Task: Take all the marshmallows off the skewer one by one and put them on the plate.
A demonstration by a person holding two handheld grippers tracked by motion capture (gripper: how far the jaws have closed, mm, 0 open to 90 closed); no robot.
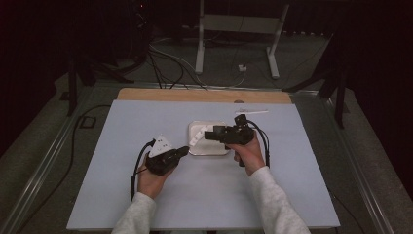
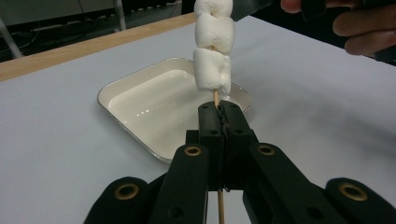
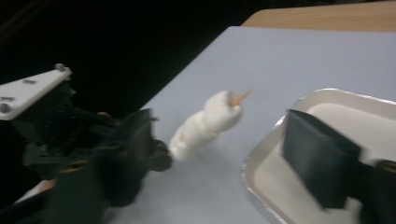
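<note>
**A:** What step would you say this is?

**B:** Skewering, I'd judge. The left gripper has its jaws pressed tight on a thin wooden skewer, and three marshmallows are stacked on it already.

**A:** Where is the skewer in relation to the tray?

**B:** Held in the air at the tray's near-left corner, above the white table cover rather than resting on anything. In the right gripper view the sharp tip pokes clear of the last marshmallow.

**A:** Which way does it point?

**B:** Its long axis runs straight out from the left jaws, tip slanting up and away toward the tray and the right gripper (the blunt end sticks out behind the jaws, toward the person).

**A:** And the right gripper?

**B:** It hovers over the tray, facing the skewer. One jaw shows, blurred, so I cannot tell whether it is spread or closed, and I see nothing in it.

**A:** The next move?

**B:** Probably the right gripper takes hold of the marshmallows or the tip. That calls for lining up along the skewer and a soft squeeze, since marshmallows crush easily.
</note>
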